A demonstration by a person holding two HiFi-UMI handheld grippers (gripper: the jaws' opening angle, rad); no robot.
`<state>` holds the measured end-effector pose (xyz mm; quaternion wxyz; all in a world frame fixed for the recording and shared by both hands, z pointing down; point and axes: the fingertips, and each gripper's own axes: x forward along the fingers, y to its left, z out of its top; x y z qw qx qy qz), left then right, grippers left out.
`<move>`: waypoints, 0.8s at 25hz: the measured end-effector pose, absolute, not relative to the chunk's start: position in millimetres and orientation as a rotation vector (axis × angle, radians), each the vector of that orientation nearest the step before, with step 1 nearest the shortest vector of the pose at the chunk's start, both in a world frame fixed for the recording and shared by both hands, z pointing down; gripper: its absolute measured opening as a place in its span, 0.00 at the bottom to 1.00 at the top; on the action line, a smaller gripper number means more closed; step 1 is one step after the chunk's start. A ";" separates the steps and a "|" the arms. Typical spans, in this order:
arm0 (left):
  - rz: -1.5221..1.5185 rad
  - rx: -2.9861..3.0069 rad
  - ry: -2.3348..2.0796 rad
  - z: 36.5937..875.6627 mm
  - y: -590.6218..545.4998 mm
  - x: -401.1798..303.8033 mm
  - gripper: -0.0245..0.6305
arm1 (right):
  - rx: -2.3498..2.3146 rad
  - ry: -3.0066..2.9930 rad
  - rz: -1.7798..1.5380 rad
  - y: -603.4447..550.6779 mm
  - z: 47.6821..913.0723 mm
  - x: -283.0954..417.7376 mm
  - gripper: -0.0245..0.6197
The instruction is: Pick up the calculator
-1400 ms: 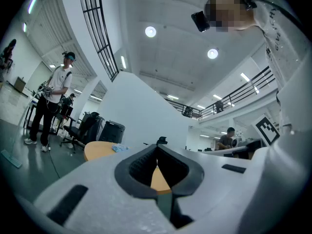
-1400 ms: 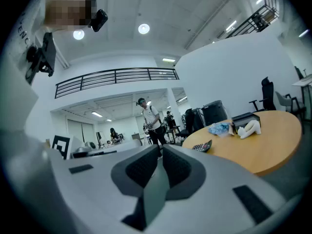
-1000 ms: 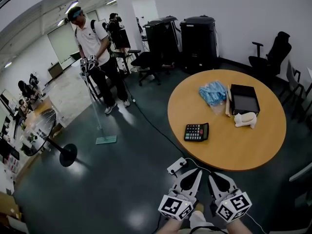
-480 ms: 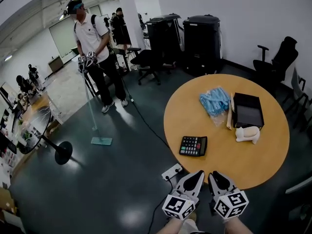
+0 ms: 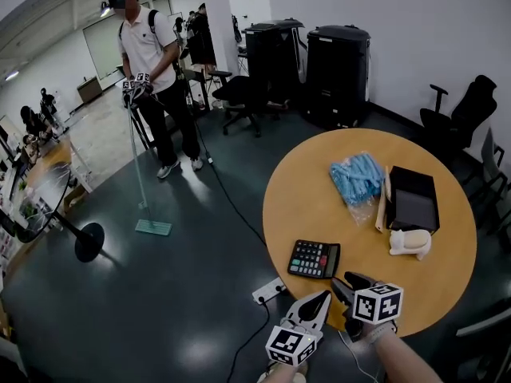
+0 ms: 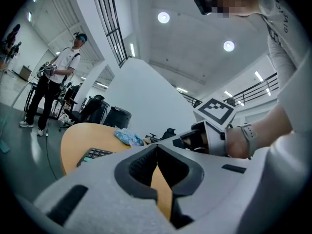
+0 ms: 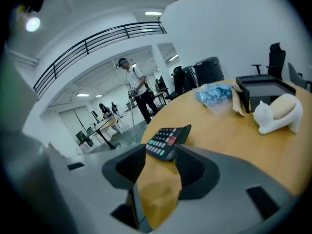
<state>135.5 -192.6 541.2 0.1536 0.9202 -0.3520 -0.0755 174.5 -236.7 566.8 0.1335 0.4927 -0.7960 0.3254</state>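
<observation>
**Right gripper (image 5: pixel 349 281) forward, opening toward calculator (image 5: pixel 314 259)**

Right gripper has left the side-by-side pair it made with the left gripper (image 5: pixel 319 300) a second ago. It now hangs over the near rim of the table (image 5: pixel 319 198), nose tilted down. The whole table also sits closer in the head view than before. Its jaws are opening with nothing between them yet. In the right gripper view the calculator lies flat, keys up, straight ahead of the gap and just beyond the tips.

Meaning: approach nearly done, grasp not started. Next step looks like a short push in, then a close across the body (my read, not seen).

Left gripper is just beside the right one, nearer the person and off the table. Its jaws are pressed together and empty. It doesn't look needed for this pick.

Edges and room:
- Calculator lies near the table's near-left edge, not overhanging.
- Bare wood all round it; bag (image 5: pixel 357 175), box (image 5: pixel 413 206) and white figure (image 5: pixel 411 242) sit well apart, farther in and to the right.
- It's thin, so a jaw could scrape the top or shove it along instead of gripping.
- Power strip (image 5: pixel 269 290) lies on the floor by the rim; it only matters on a drop.
</observation>
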 end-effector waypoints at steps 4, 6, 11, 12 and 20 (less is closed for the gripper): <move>-0.232 2.614 -1.025 559.3 -216.7 137.0 0.05 | 1.441 -2.223 1.194 -266.1 603.1 181.7 0.32; -0.232 2.604 -1.030 566.0 -227.1 136.6 0.05 | 1.445 -2.173 1.331 -274.8 617.4 185.8 0.32; -0.226 2.595 -1.027 574.2 -239.8 135.0 0.05 | 1.331 -2.138 1.608 -288.1 632.4 179.0 0.32; -0.220 2.598 -1.027 577.1 -241.9 133.6 0.05 | 1.297 -2.135 1.640 -290.2 635.3 176.4 0.32; -0.231 2.568 -1.034 587.0 -241.1 119.0 0.05 | 1.179 -2.128 1.848 -295.2 653.3 170.4 0.27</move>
